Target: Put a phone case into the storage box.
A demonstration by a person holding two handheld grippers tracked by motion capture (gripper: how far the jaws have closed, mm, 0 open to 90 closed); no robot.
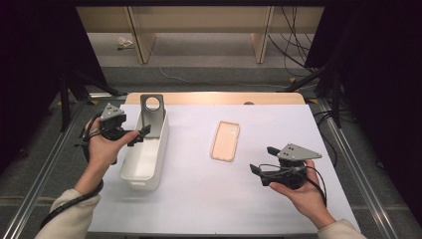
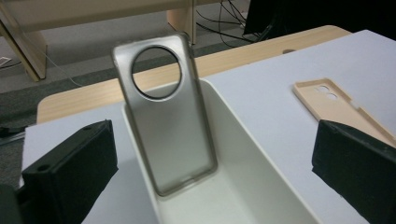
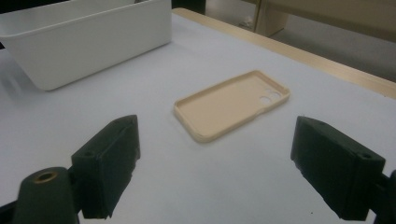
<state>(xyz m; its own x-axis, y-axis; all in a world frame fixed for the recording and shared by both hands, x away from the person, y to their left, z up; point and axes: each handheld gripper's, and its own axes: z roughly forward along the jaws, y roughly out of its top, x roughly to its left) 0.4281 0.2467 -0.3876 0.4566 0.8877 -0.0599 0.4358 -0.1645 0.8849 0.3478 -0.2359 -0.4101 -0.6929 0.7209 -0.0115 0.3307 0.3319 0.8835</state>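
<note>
The left gripper point(image 1: 142, 134) hangs at the left edge of the white-covered table point(image 1: 199, 199), its black jaws spread wide with nothing between them, pointing across the near-left rim of a white rectangular plastic bin point(image 1: 144, 162). Just beyond its tips a grey translucent phone case with a large round camera hole point(image 2: 163, 116) stands upright inside the bin, leaning against the far end wall, free of the jaws. The bin itself sits along the table's left side, its long axis running from the far edge toward the near one. The right gripper point(image 1: 259, 164) is held above the near-right part of the table, jaws likewise wide apart and empty, aimed at a flat beige phone case point(image 3: 231, 105) that lies open side up near the table's middle, well apart from the bin.
</note>
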